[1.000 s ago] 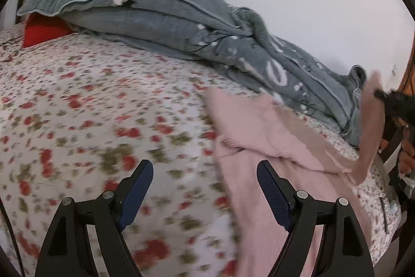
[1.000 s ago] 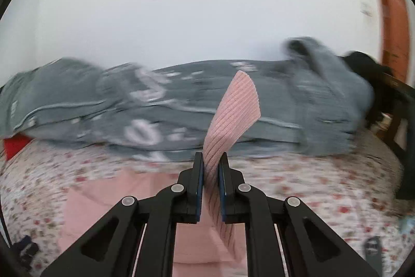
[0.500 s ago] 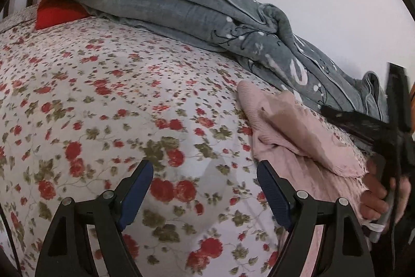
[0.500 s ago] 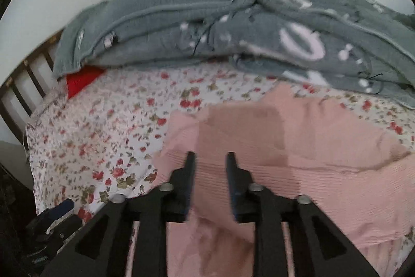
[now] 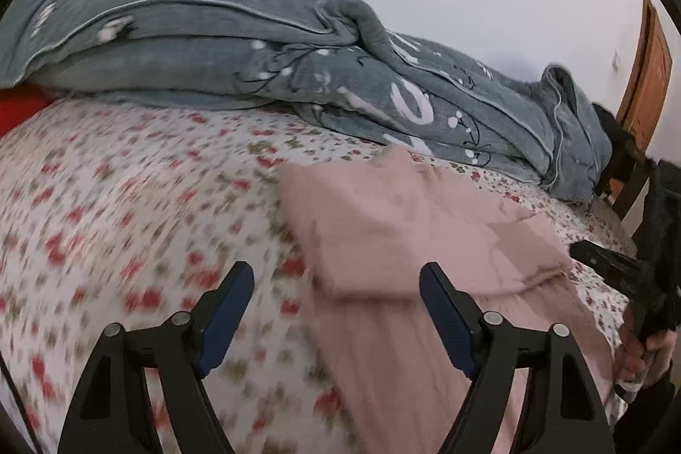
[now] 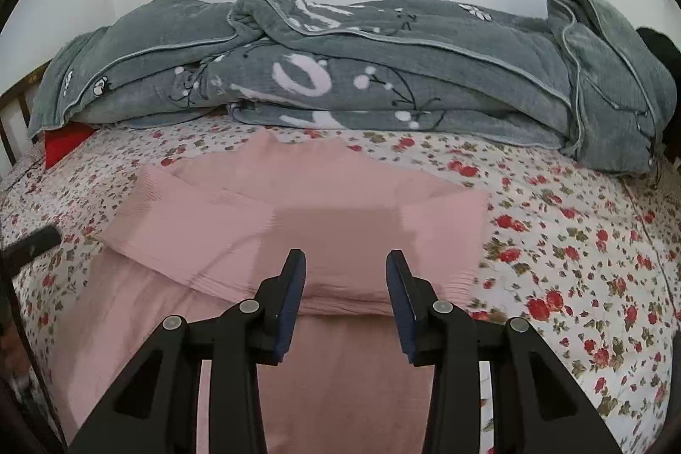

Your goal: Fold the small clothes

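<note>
A pink ribbed knit garment [image 5: 404, 232] [image 6: 298, 198] lies flat on the floral bedsheet [image 5: 106, 198], both sleeves laid across its body. My right gripper [image 6: 345, 262] hovers low over the folded sleeves. Its jaws are opening and hold nothing. In the left wrist view it shows as a black shape [image 5: 617, 266] at the right edge, held by a hand [image 5: 651, 352]. My left gripper [image 5: 334, 279] is open wide at the garment's left edge, its jaws closing slightly. No cloth is pinched between them. Its tip [image 6: 30, 241] shows at the left of the right wrist view.
A rumpled grey quilt [image 5: 255, 62] [image 6: 383, 71] runs along the wall behind the garment. A red pillow [image 6: 64, 147] peeks out under its left end, beside the wooden bed frame [image 6: 17, 105]. A dark chair [image 5: 625, 164] and an orange door [image 5: 647, 79] stand beyond the bed's right end.
The right gripper let go of the pink sleeve it held up and sank toward the garment; the sleeve now lies across the body. The left gripper swung right to the garment's edge.
</note>
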A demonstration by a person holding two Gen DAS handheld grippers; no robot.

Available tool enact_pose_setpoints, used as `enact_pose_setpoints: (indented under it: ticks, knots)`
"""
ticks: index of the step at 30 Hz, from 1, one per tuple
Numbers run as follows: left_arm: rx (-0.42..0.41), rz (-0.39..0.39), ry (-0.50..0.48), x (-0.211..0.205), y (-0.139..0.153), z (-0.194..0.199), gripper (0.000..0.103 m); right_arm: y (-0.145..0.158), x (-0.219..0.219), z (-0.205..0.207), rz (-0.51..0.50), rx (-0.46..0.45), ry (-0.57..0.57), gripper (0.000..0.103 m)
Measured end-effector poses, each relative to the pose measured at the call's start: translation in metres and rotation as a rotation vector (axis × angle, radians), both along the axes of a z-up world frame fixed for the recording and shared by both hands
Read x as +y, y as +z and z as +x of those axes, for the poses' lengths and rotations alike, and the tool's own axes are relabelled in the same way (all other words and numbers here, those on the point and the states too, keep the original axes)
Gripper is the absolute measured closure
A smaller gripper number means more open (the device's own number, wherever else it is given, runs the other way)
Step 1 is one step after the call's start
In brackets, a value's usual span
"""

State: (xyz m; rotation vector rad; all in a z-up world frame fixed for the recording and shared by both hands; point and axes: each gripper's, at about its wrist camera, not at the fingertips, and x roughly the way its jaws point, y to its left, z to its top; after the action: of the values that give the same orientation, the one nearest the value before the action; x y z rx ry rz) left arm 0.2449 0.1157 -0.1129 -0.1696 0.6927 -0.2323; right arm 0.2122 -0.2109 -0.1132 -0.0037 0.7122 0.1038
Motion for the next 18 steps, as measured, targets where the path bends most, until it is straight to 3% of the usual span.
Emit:
enact_pose_setpoints:
  ticks: [2,4,7,15,18]
  knots:
    - [0.021,0.063,0.010,-0.011,-0.002,0.024,0.031,-0.002,-0.015,0.001,0.029,-0.008,-0.006,0.064]
    - [0.041,0.093,0.022,-0.018,-0.006,0.042,0.045,-0.004,-0.025,0.000,0.045,-0.012,-0.002,0.063]
    - [0.080,0.073,0.017,-0.022,-0.017,0.063,0.048,-0.008,-0.033,-0.003,0.054,-0.024,0.001,0.061]
    - [0.062,0.180,0.026,-0.038,-0.043,0.062,0.057,-0.022,-0.057,-0.017,0.139,-0.086,0.004,0.055]
    - [0.041,0.240,0.028,-0.047,-0.043,0.060,0.060,-0.032,-0.066,-0.011,0.184,-0.051,-0.034,0.055]
